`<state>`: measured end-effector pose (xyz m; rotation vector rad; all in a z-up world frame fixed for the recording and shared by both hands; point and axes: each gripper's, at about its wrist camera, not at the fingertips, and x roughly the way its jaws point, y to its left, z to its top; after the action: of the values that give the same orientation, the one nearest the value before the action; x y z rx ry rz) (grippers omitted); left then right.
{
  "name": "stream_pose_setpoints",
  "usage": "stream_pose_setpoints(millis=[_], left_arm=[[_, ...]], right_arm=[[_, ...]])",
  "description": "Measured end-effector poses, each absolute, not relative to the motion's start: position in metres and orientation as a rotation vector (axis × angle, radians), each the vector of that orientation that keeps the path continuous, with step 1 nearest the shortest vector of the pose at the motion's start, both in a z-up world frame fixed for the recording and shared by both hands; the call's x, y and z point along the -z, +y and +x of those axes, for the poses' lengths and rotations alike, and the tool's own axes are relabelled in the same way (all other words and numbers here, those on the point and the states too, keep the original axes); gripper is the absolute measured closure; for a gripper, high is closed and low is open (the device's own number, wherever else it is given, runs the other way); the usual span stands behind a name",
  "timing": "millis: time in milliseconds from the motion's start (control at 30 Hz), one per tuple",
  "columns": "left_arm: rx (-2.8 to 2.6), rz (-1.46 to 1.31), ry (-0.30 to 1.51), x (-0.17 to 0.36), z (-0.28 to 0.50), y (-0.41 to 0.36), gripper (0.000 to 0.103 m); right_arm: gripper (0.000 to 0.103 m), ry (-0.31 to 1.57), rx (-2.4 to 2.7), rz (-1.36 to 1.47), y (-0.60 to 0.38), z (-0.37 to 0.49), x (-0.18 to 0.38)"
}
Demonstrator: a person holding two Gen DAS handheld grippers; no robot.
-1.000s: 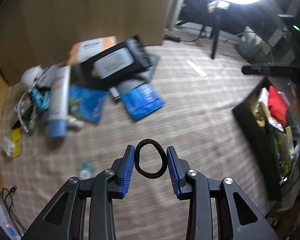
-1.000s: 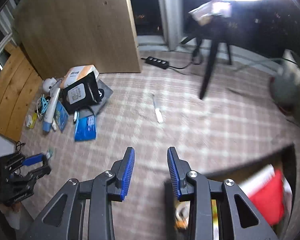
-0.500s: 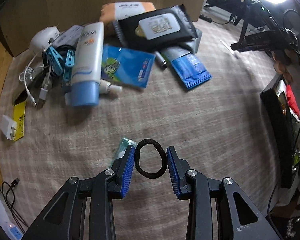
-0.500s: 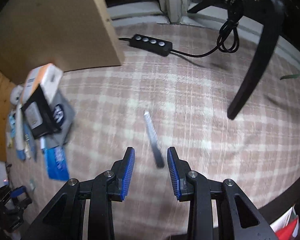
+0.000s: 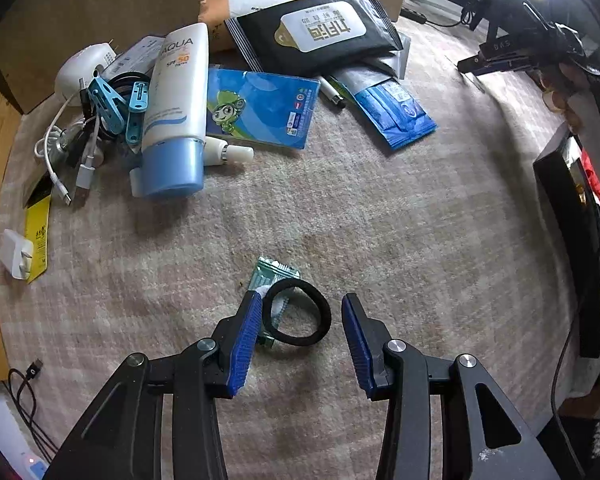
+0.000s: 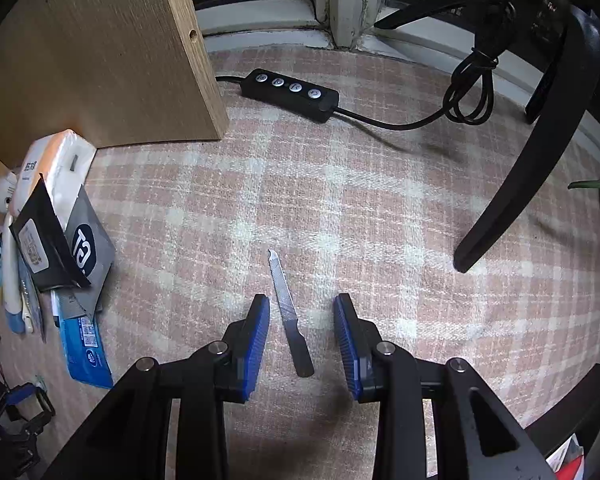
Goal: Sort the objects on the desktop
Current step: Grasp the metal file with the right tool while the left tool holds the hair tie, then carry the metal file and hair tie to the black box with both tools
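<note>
My left gripper is open. A black hair tie lies between its fingers, against the left finger, resting partly on a small green packet on the checked cloth. My right gripper is open, with a metal nail file lying on the cloth between its fingers, touching neither. A pile of desktop things lies beyond the left gripper: a sunscreen tube, a blue card, a black wipes pack, a blue packet, cables and blue clips.
A black storage box with mixed items stands at the right edge. A wooden board stands behind the pile. A black switch controller with cord and a tripod leg lie beyond the nail file. A white charger sits far left.
The left gripper opened and let go of the hair tie, which now lies on the green packet. The right gripper moved forward and down until the nail file lies between its fingers.
</note>
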<state>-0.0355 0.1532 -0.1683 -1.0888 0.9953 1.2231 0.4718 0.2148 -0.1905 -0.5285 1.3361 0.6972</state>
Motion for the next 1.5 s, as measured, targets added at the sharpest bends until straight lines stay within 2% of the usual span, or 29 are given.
stream_pose_setpoints(millis=[167, 267, 333, 400, 433, 467, 500, 567, 867, 900, 967, 1000, 1033, 1167, 1200, 1233, 1267, 1300, 1367, 1500], left_arm=[[-1.231, -1.084, 1.034, 0.176, -0.030, 0.149, 0.058], [-1.248, -1.080, 1.035, 0.176, -0.027, 0.146, 0.059], [-1.250, -1.088, 1.019, 0.174, -0.026, 0.144, 0.067], [-1.256, -1.088, 1.005, 0.171, -0.024, 0.141, 0.076], [-1.261, -1.084, 1.003, 0.169, -0.023, 0.139, 0.080], [-1.268, -1.081, 1.003, 0.168, -0.023, 0.136, 0.090], [-1.272, -1.081, 1.005, 0.168, -0.022, 0.134, 0.097], [-1.285, -1.080, 1.002, 0.166, -0.020, 0.129, 0.103], [-1.322, -1.049, 0.980, 0.152, 0.000, 0.108, 0.103], [-1.330, -1.066, 0.974, 0.151, 0.003, 0.108, 0.099], [-1.307, -1.096, 0.957, 0.153, -0.004, 0.109, 0.076], [-1.310, -1.094, 0.953, 0.152, -0.001, 0.109, 0.054], [-1.312, -1.093, 0.953, 0.153, 0.001, 0.111, 0.041], [-1.320, -1.112, 0.966, 0.158, -0.019, 0.115, 0.038], [-1.327, -1.110, 0.979, 0.159, -0.017, 0.116, 0.043], [-1.334, -1.110, 0.995, 0.162, -0.015, 0.117, 0.069], [-1.350, -1.102, 1.007, 0.164, -0.013, 0.116, 0.070], [-1.352, -1.093, 1.003, 0.162, -0.012, 0.115, 0.084], [-1.343, -1.103, 0.990, 0.160, -0.011, 0.112, 0.095], [-1.335, -1.123, 0.960, 0.151, -0.012, 0.099, 0.097]], right_arm=[[0.074, 1.319, -0.696, -0.557, 0.212, 0.469, 0.191], [0.078, 1.300, -0.690, -0.587, 0.212, 0.466, 0.190], [0.084, 1.303, -0.686, -0.580, 0.208, 0.467, 0.190], [0.096, 1.305, -0.686, -0.579, 0.204, 0.468, 0.189], [0.097, 1.308, -0.688, -0.575, 0.200, 0.468, 0.189], [0.098, 1.310, -0.690, -0.574, 0.198, 0.468, 0.189], [0.099, 1.310, -0.692, -0.571, 0.195, 0.468, 0.189], [0.100, 1.314, -0.693, -0.558, 0.189, 0.467, 0.188], [0.103, 1.309, -0.713, -0.530, 0.158, 0.457, 0.179], [0.103, 1.306, -0.713, -0.528, 0.155, 0.456, 0.177], [0.103, 1.297, -0.720, -0.526, 0.148, 0.453, 0.172], [0.103, 1.296, -0.723, -0.523, 0.145, 0.452, 0.170], [0.103, 1.292, -0.726, -0.520, 0.142, 0.451, 0.167], [0.103, 1.278, -0.743, -0.520, 0.132, 0.441, 0.159], [0.103, 1.274, -0.750, -0.521, 0.129, 0.438, 0.156], [0.103, 1.273, -0.756, -0.518, 0.125, 0.436, 0.153], [0.103, 1.270, -0.761, -0.514, 0.122, 0.435, 0.151], [0.103, 1.268, -0.765, -0.511, 0.120, 0.427, 0.146], [0.103, 1.264, -0.773, -0.505, 0.124, 0.416, 0.139], [0.103, 1.261, -0.803, -0.479, 0.127, 0.402, 0.134]])
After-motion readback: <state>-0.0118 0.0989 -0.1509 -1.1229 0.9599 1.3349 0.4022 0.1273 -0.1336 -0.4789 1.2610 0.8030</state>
